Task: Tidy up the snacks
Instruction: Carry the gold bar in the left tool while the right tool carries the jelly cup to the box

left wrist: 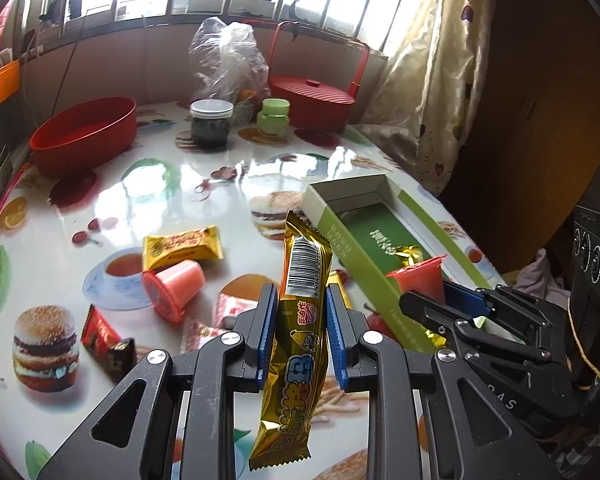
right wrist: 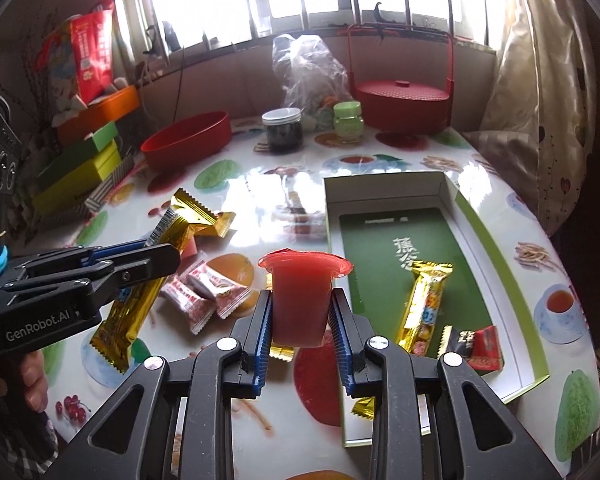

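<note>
My left gripper point(left wrist: 300, 308) is shut on a long gold snack bar point(left wrist: 298, 344) and holds it upright above the table; it also shows in the right wrist view point(right wrist: 140, 300). My right gripper point(right wrist: 300, 316) is shut on a red jelly cup point(right wrist: 300, 300), held above the near left edge of the open green box point(right wrist: 496, 248). The box holds a gold bar point(right wrist: 422, 304) and a red-black candy point(right wrist: 474, 346). Loose on the table lie a pink jelly cup point(left wrist: 174, 288), a yellow pack point(left wrist: 182, 246), pink-white candies point(right wrist: 204, 296) and a red candy point(left wrist: 106, 340).
At the back stand a red bowl point(left wrist: 82, 136), a dark jar point(left wrist: 211, 126), a green jar point(left wrist: 274, 116), a plastic bag point(left wrist: 228, 60) and a red lidded basket point(left wrist: 312, 96). Stacked boxes point(right wrist: 84, 164) stand at the left edge. A curtain point(left wrist: 432, 80) hangs at the right.
</note>
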### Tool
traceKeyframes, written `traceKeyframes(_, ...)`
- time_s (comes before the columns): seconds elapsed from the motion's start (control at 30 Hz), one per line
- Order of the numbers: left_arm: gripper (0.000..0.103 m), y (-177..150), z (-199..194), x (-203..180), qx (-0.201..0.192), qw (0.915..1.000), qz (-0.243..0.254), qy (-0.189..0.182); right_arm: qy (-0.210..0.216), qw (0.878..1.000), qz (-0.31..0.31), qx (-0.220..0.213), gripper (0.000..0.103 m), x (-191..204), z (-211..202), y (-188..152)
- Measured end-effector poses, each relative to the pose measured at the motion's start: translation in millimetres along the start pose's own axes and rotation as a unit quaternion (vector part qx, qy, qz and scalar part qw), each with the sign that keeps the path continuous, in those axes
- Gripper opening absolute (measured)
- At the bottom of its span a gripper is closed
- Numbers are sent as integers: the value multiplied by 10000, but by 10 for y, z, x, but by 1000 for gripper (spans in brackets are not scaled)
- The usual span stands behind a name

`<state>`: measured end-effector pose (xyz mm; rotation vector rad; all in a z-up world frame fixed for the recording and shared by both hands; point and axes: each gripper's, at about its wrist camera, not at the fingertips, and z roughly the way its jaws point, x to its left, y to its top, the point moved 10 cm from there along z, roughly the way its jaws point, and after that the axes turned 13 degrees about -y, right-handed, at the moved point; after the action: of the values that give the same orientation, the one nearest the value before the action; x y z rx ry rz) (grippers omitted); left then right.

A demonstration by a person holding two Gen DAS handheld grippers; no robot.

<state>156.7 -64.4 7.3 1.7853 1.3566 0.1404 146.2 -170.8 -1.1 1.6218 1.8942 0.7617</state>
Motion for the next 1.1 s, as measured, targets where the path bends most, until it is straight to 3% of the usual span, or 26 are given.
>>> traceKeyframes(0.63, 25, 309, 484, -602, 127, 9976, 262, -623, -475, 9975, 521, -28, 27, -711, 84, 107)
traceKeyframes(0.87, 25, 356, 717, -768, 220, 9953, 141, -928, -638, 9959, 646, 4, 27, -977, 139, 109)
traceKeyframes(1.1, 25, 304, 952, -827, 426, 9944, 35, -964, -747, 9943, 739, 152, 26, -1186, 265, 59)
